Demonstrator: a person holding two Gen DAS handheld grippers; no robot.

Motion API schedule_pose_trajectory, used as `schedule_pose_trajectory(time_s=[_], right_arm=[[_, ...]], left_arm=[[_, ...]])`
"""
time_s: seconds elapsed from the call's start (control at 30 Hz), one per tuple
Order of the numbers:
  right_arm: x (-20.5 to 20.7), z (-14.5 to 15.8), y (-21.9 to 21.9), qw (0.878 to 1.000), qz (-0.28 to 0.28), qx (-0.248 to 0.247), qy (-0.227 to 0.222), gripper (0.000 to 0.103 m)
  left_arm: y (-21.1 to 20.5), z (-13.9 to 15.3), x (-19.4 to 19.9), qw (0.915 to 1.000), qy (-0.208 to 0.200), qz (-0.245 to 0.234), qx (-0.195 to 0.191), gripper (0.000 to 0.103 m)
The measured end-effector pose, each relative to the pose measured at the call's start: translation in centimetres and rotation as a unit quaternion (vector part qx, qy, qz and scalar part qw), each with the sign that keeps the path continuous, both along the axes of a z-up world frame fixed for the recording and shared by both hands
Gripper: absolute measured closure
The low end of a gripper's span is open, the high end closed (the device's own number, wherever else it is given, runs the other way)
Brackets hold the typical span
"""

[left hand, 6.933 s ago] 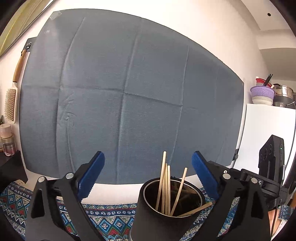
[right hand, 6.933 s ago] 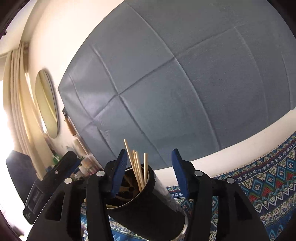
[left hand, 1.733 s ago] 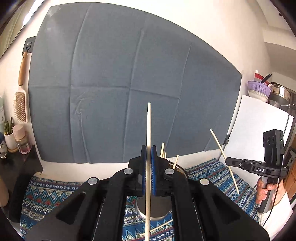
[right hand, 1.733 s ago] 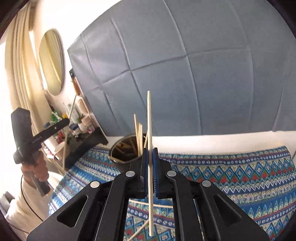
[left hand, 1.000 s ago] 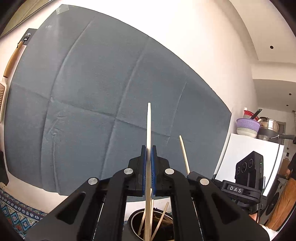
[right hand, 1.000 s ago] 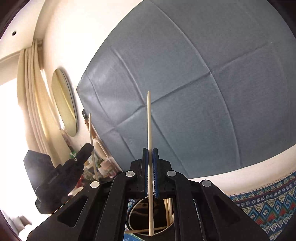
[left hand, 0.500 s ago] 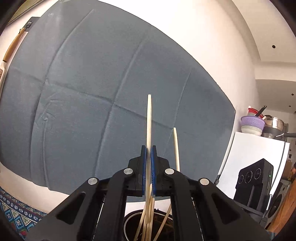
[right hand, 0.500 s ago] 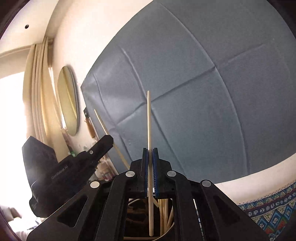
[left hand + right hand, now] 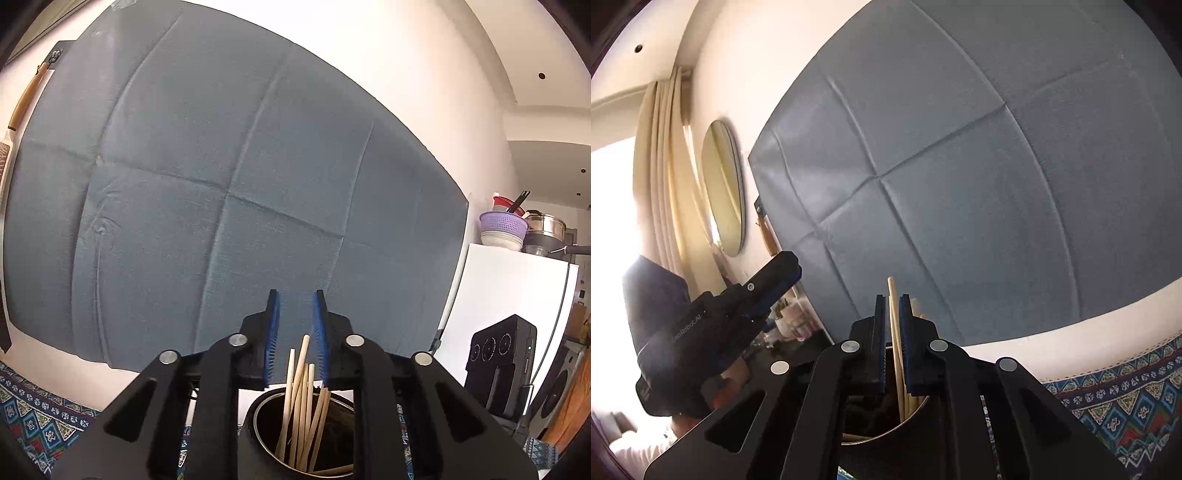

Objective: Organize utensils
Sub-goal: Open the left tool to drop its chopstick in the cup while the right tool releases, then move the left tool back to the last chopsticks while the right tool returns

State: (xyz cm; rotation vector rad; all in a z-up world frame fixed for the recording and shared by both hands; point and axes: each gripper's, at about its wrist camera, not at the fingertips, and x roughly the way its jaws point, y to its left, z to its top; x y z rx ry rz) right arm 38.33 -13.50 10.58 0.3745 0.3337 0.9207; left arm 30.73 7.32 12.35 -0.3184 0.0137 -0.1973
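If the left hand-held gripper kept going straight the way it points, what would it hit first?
Probably the grey cloth hung on the wall. The left hand-held gripper, jaws opening, points level above the chopsticks in the holder; depth is unclear.

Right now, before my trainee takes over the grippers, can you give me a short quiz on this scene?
1. True or false: the chopsticks stand inside the dark cup below the left gripper.
2. What shows between the pads of the right gripper? A: a single chopstick. B: a spoon. C: nothing.
3. Fill in: the big grey-blue thing on the wall behind is a ____.

Key: 1 true. 2 A. 3 cloth.
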Motion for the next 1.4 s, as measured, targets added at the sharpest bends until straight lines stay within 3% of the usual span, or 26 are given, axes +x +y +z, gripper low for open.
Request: schedule_pose_trajectory(time_s=[0.13,0.2,0.27,0.4,0.53,0.63,0.67,0.87,1.07,1.4], right_arm=[[-0.5,0.7,-0.4,1.000,-0.002,-0.002,-0.006,0.093],[-0.8,1.0,-0.6,1.000,-0.009,-0.006,-0.008,0.081],[-1.2,1.2,-1.1,1.000,-0.022,-0.010,-0.011,0.059],[-1.7,1.6,-2.0,0.999,-0.036,-0.016,-0.010,0.047],[-2.2,1.8,-2.8,0.999,-0.045,-0.029,-0.006,0.025],[-2.7,1.8,-3.4,0.998,-0.050,-0.040,-0.002,0.015],[-2.8,1.7,-3.6,0.998,-0.053,-0.044,0.000,0.015],[-3.6,1.4,-4.9,0.996,-0.065,-0.065,0.013,0.015],[-3.8,0.5,-6.2,0.993,-0.060,-0.090,0.053,0.014],[-4.9,-2.2,-7.3,0.985,-0.043,-0.150,0.071,0.014]], left_arm=[[0.0,0.1,-0.3,1.0000,0.005,0.000,0.004,0.069],[0.0,0.1,-0.6,0.9999,0.005,0.002,0.009,0.064],[0.1,0.1,-0.8,0.9999,0.009,-0.002,0.013,0.057],[0.3,0.0,-1.6,0.9996,0.016,-0.001,0.021,0.041],[0.6,-0.1,-2.3,0.9994,0.027,-0.001,0.022,0.024],[1.1,-0.5,-2.8,0.9991,0.040,0.006,0.014,0.012],[1.2,-0.7,-3.0,0.9989,0.044,0.009,0.012,0.006],[1.4,-1.8,-4.1,0.9972,0.070,0.024,0.010,0.006],[0.8,-2.7,-5.0,0.9935,0.113,0.004,0.010,0.006],[-2.5,-5.6,-6.5,0.9774,0.201,-0.045,0.046,0.006]])
